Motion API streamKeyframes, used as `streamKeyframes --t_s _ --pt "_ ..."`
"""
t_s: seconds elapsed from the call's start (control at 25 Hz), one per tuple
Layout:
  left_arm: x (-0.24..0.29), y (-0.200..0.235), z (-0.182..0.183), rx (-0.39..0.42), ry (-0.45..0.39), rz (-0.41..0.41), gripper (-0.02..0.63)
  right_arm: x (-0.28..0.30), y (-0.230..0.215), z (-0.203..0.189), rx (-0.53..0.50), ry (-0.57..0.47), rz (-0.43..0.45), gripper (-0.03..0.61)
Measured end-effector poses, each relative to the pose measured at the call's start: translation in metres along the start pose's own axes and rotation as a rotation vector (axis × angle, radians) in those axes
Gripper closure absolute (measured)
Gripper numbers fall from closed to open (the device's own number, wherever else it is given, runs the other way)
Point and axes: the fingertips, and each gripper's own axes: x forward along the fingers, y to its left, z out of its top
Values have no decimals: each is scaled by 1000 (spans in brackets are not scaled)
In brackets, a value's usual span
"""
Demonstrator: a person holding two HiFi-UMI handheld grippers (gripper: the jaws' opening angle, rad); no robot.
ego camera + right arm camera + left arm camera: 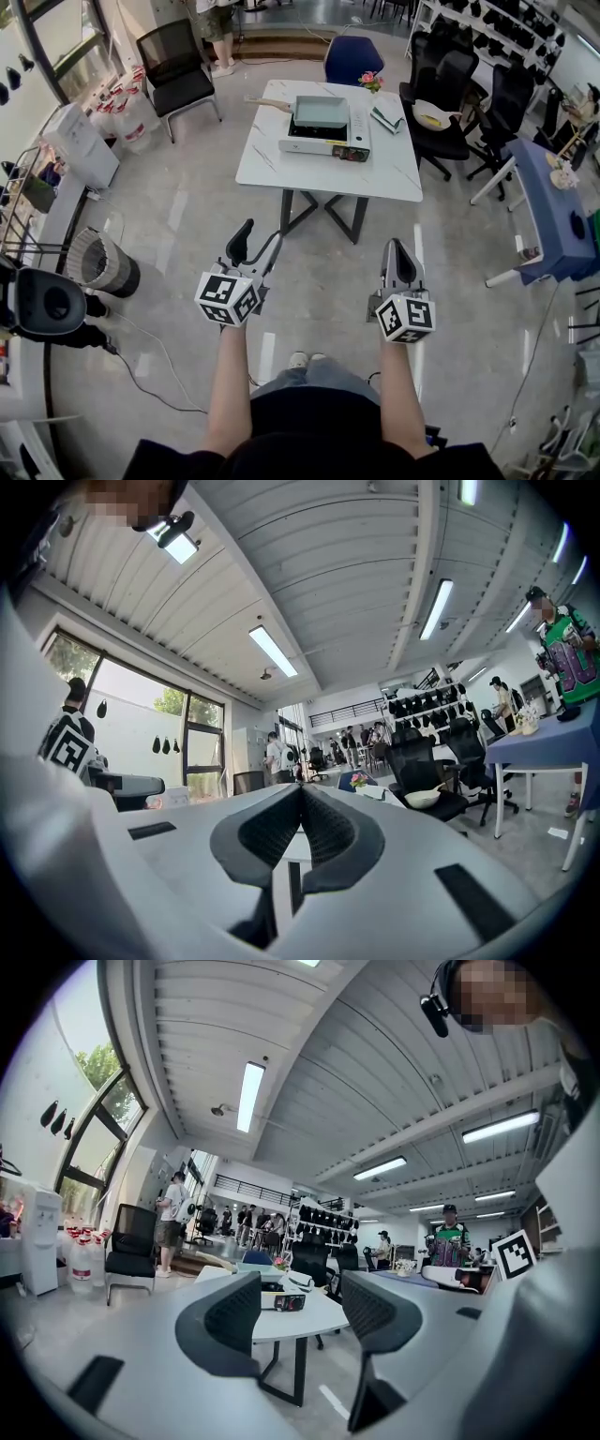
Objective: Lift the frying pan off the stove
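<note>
An open office with a pale floor; a white table (281, 173) stands well ahead at twelve o'clock, the frying pan (321, 112) sitting on the stove (319, 143); the approach is not yet made, I judge; left gripper (260, 240) jaws wide and empty, right gripper (398, 247) jaws pressed together on nothing; next comes walking up and reaching for the handle (267, 103) at the pan's nine o'clock.

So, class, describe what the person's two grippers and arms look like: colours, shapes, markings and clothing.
The left gripper and right gripper both have light grey bodies. Each has two jaws lined with dark ribbed pads. Each also carries a white cube printed with black square markers. The forearms are bare, and the person wears a black top.
</note>
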Motion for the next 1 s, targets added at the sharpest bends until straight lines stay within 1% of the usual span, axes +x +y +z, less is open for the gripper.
streamKeyframes --t_s 0.08,0.2,0.36,0.52,0.76,1.0 --pt "-2 6 0 0 -7 -5 347 -1 -1 -1 -16 -6 -16 575" --pt "-3 12 0 -1 -11 -8 347 -2 -6 -3 -11 -13 -41 575" --pt "1 23 -1 -19 -15 -2 347 4 -9 -3 -8 -25 -40 575" --pt "18 33 -3 -22 -17 -10 347 22 -14 -2 -8 -33 -45 575" --pt "61 55 1 -14 -18 -10 347 70 -29 1 -3 -54 -41 575" --pt "123 93 1 -5 -16 10 347 147 -50 3 10 -62 -38 575"
